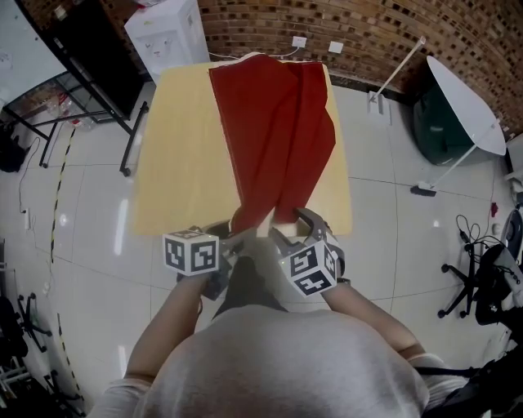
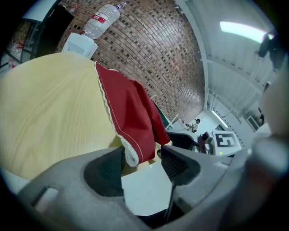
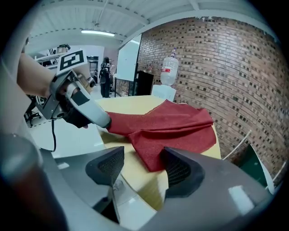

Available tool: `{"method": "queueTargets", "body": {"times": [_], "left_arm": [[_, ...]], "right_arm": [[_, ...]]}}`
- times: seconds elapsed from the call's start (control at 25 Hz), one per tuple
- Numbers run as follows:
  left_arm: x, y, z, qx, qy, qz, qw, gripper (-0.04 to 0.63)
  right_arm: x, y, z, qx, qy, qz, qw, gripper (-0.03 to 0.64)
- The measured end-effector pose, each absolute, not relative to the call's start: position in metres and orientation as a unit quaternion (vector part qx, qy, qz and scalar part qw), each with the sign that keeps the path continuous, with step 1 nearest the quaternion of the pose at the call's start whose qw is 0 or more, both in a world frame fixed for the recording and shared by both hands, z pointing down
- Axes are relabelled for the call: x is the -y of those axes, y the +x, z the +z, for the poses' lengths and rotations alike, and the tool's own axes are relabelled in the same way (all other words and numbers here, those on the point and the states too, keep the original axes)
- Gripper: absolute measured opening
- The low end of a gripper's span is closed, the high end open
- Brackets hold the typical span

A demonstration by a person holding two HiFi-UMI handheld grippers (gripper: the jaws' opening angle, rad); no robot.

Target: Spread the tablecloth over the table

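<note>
Tablecloth, red fabric (image 1: 274, 131): bunched strip, far edge to near edge, right of centre on pale wooden table (image 1: 176, 163). Left gripper (image 2: 142, 161): jaws spread, hem loose between. Right gripper (image 3: 142, 168): spread, corner just ahead. Risk: a missed pinch leaves the cloth bunched.

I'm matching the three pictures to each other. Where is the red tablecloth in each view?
Head view: tablecloth upper centre, bunched on the right half of the table.
Left gripper view: centre, hem reaching down between the jaws.
Right gripper view: centre-right, beyond the jaws.
Shared landmark: brick wall.
</note>
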State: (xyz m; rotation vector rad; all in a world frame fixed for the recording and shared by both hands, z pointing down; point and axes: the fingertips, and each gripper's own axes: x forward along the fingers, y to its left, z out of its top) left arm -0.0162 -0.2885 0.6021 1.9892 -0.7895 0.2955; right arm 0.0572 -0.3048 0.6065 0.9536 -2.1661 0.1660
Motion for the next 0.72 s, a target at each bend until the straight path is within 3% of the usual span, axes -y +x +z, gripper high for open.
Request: {"method": "queueTargets", "body": {"times": [0.28,0.48,0.56,0.64,0.72], "left_arm": [[0.301,-0.022,0.608,0.34,0.795,0.115,0.488,0.234],[0.301,-0.019,0.61,0.331,0.787,0.125,0.506,0.121],[0.3,-0.017,0.609,0.329,0.788,0.131,0.503,0.089],[0.3,-0.017,0.608,0.325,0.79,0.138,0.5,0.048],[0.3,-0.017,0.607,0.322,0.792,0.141,0.5,0.014]], "right_arm": [[0.322,0.055,0.602,0.839,0.393,0.053,0.374,0.253],[0.329,0.053,0.597,0.844,0.394,0.058,0.36,0.22],[0.328,0.053,0.596,0.847,0.391,0.073,0.352,0.15],[0.328,0.051,0.594,0.853,0.389,0.092,0.337,0.009],[0.327,0.052,0.594,0.855,0.386,0.115,0.326,0.008]]}}
